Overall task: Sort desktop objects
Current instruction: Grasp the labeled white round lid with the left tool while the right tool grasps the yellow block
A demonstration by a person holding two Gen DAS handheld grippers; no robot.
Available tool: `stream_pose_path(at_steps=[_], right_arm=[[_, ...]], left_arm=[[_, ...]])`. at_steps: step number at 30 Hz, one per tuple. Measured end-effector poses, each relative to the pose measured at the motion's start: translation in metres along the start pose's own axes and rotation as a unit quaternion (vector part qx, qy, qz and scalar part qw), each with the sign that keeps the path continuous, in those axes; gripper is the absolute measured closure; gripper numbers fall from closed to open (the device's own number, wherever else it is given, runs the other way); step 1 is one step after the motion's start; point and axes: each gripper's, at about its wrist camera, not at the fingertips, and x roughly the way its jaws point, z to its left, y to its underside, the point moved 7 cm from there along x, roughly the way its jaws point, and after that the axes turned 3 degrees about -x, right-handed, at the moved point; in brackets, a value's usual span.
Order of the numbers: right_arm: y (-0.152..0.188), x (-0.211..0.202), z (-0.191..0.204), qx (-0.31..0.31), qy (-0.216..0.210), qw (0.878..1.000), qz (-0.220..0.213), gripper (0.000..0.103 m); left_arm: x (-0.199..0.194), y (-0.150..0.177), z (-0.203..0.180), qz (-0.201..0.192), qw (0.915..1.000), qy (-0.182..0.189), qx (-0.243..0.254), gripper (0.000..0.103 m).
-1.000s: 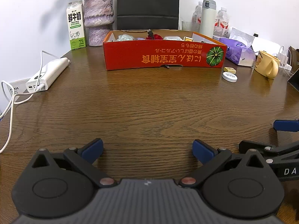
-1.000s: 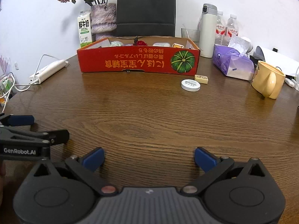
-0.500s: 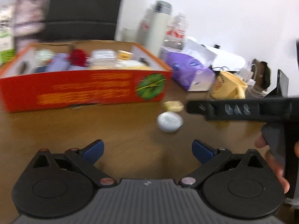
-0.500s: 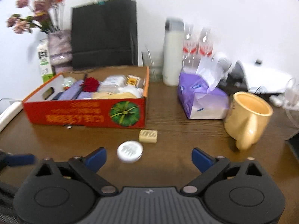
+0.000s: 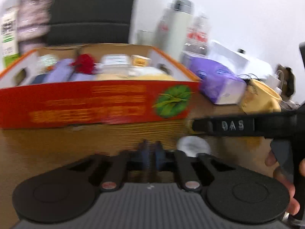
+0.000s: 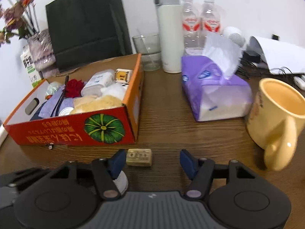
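- Since the red box (image 6: 76, 131) already holds a heap of small things (a red flower (image 6: 73, 87), white packets, something purple), much of the sorting looks done; the small tan block (image 6: 139, 157) and the round white lid (image 5: 193, 146) are not yet in it and lie on the table (image 6: 167, 114) in front of it.
- Left gripper (image 5: 152, 153): clenched, blue tips together with nothing between them; the lid sits just beside it.
- Right gripper (image 6: 152, 161): its jaws have just been narrowing, gapped on either side of the block; whether the left tip already touches it I cannot tell.
- Left wrist view is smeared, so box contents and lettering there are unreadable.
- Most of the lid is hidden behind the right gripper's finger; the yellow mug (image 6: 276, 118) is cut off at the edge.
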Motion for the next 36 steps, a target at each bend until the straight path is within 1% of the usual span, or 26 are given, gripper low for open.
stream_pose_path(at_steps=[1,2,3,4,5,6,7,8,9,10,11,13,15,16,17,18,20,21,24,27,29,31,33,35,36], right_arm=[[0.003,0.004,0.006,-0.009,0.003,1.0,0.006,0.044],[0.005,0.004,0.013,-0.028,0.014,0.999,-0.004,0.049],[0.008,0.004,0.023,-0.058,0.027,0.998,-0.016,0.06],[0.009,0.003,0.029,-0.074,0.032,0.996,-0.025,0.07],[0.01,0.002,0.033,-0.078,0.034,0.996,-0.029,0.074],[0.01,0.002,0.034,-0.071,0.036,0.996,-0.028,0.074],[0.01,0.0,0.033,-0.062,0.038,0.997,-0.03,0.074],[0.01,-0.003,0.03,-0.053,0.04,0.997,-0.033,0.074],[0.009,-0.01,0.026,-0.047,0.042,0.997,-0.042,0.074],[0.008,-0.019,0.023,-0.041,0.042,0.997,-0.053,0.074],[0.007,-0.03,0.017,-0.029,0.038,0.997,-0.066,0.074],[0.007,-0.044,0.004,0.003,0.027,0.996,-0.081,0.074],[0.011,-0.055,-0.011,0.035,0.019,0.995,-0.093,0.073],[0.015,-0.057,-0.017,0.046,0.02,0.994,-0.096,0.073],[0.018,-0.057,-0.021,0.053,0.027,0.993,-0.097,0.073],[0.021,-0.055,-0.027,0.059,0.043,0.993,-0.095,0.073],[0.023,-0.052,-0.035,0.062,0.065,0.992,-0.088,0.073],[0.023,-0.05,-0.037,0.066,0.066,0.992,-0.086,0.073],[0.024,-0.049,-0.03,0.061,0.053,0.993,-0.084,0.073],[0.025,-0.047,-0.015,0.033,0.044,0.995,-0.08,0.073],[0.027,-0.043,-0.005,0.015,0.041,0.996,-0.073,0.073],[0.029,-0.042,0.006,-0.003,0.036,0.997,-0.07,0.073],[0.033,-0.041,0.017,-0.019,0.025,0.997,-0.068,0.073],[0.039,-0.045,0.028,-0.024,0.009,0.998,-0.062,0.073],[0.045,-0.048,0.036,-0.018,-0.007,0.998,-0.055,0.073]], left_arm=[[-0.005,0.001,0.012,-0.002,0.9998,0.001,-0.018,0.096],[-0.009,0.002,0.022,-0.004,0.9995,0.002,-0.033,0.095],[-0.013,0.004,0.029,-0.004,0.999,0.006,-0.044,0.094],[-0.015,0.003,0.033,-0.004,0.9985,0.02,-0.051,0.087],[-0.017,0.002,0.033,-0.005,0.9981,0.029,-0.055,0.069],[-0.02,0.001,0.031,-0.01,0.998,0.035,-0.052,0.056],[-0.024,0.001,0.026,-0.014,0.9982,0.042,-0.042,0.035],[-0.029,0.001,0.019,-0.022,0.9981,0.05,-0.029,0.027],[-0.032,0.0,0.011,-0.031,0.9974,0.063,-0.015,0.024],[-0.033,-0.001,-0.002,-0.035,0.9961,0.081,0.0,0.017],[-0.031,-0.002,-0.012,-0.036,0.9951,0.092,0.009,0.013],[-0.023,-0.004,-0.031,-0.039,0.9941,0.096,0.032,0.013],[-0.009,-0.005,-0.042,-0.021,0.9962,0.074,0.039,0.018],[0.001,-0.003,-0.046,0.001,0.9968,0.072,0.033,0.027],[0.007,0.0,-0.049,0.019,0.9963,0.08,0.024,0.033],[0.008,0.002,-0.052,0.012,0.9962,0.083,0.022,0.037],[0.01,0.006,-0.062,0.011,0.997,0.052,0.057,0.062],[0.01,0.007,-0.064,0.008,0.9968,0.043,0.068,0.063],[0.007,0.01,-0.056,0.006,0.9976,0.037,0.058,0.063],[0.0,0.006,-0.035,0.001,0.9988,0.0,0.049,0.063],[-0.013,0.003,-0.018,-0.006,0.9995,-0.007,0.03,0.063],[-0.038,0.004,0.0,-0.024,0.9996,-0.006,0.014,0.063],[-0.069,0.012,0.021,-0.036,0.9993,-0.009,-0.01,0.063],[-0.101,0.027,0.043,-0.046,0.9984,-0.023,-0.024,0.063],[-0.115,0.034,0.054,-0.049,0.998,-0.033,-0.024,0.063]])
